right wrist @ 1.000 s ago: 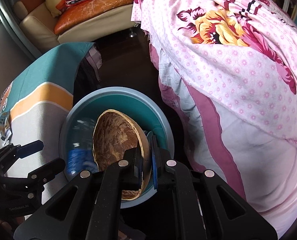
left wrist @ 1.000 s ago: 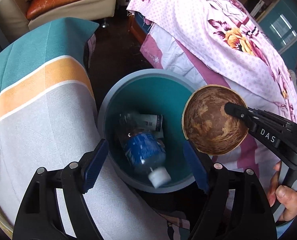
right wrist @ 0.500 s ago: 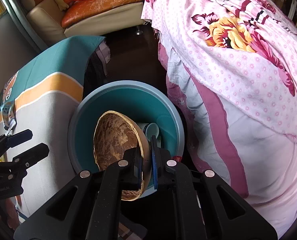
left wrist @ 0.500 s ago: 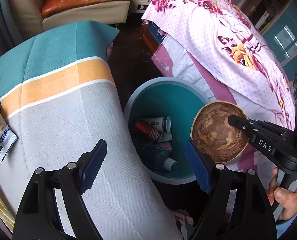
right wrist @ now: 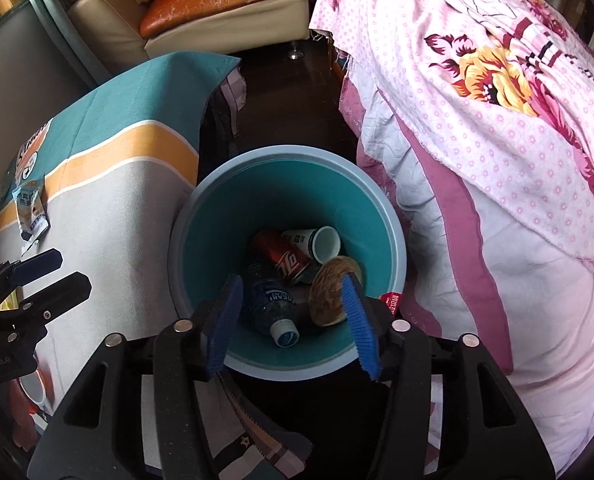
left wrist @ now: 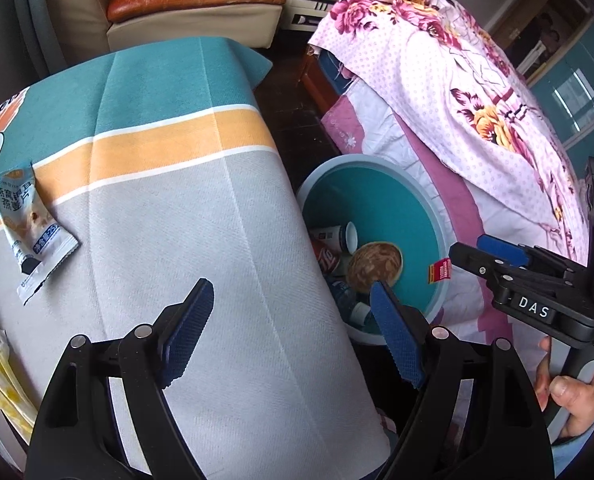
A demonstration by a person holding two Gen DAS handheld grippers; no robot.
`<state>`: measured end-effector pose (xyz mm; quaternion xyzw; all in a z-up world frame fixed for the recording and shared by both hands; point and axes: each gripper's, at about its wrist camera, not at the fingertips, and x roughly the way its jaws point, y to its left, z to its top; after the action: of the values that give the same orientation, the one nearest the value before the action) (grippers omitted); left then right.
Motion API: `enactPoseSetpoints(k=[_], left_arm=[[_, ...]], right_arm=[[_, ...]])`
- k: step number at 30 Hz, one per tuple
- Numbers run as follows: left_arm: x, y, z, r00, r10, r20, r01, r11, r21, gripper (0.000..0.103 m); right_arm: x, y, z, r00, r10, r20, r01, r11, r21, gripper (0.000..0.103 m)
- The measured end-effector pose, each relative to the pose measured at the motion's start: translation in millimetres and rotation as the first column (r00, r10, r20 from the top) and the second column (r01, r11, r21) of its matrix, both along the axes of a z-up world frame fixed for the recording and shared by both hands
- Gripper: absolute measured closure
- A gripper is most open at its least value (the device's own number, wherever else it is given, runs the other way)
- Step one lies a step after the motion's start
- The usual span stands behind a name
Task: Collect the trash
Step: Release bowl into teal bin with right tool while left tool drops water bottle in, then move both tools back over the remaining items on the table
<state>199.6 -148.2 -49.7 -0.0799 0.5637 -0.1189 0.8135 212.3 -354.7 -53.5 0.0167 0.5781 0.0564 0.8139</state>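
Released coconut shell [right wrist: 331, 296] fell among binned bottle [right wrist: 271, 306].

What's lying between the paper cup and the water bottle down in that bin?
A red soda can lies between the paper cup and water bottle, seen in the right wrist view.

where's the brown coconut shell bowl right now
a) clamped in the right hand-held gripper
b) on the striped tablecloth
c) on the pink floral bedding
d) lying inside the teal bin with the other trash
d: the brown bowl lies in the teal bin beside the red can and the bottle, and the right hand-held gripper, whose jaws have just opened, holds nothing.
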Motion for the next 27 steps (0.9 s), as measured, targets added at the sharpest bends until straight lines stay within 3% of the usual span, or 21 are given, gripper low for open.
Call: enactPoseSetpoints(k=[5, 16, 27], left_arm=[[-18, 32, 5, 0.999, 0.032, 0.006, -0.032, 1.0, 0.002, 0.022], [-73, 127, 16, 0.992, 0.122, 0.023, -0.122, 0.992, 0.022, 0.022], [-128, 236, 20, 0.97, 0.24, 0.049, -0.242, 0.969, 0.045, 0.022]], right_arm=[[-9, 23, 7, 0.999, 0.03, -0.01, -0.03, 0.999, 0.018, 0.03], [-38, 109, 20, 0.985, 0.171, -0.027, -0.171, 0.985, 0.003, 0.028], [-74, 226, 19, 0.929, 0.361, -0.077, -0.36, 0.933, 0.026, 0.028]])
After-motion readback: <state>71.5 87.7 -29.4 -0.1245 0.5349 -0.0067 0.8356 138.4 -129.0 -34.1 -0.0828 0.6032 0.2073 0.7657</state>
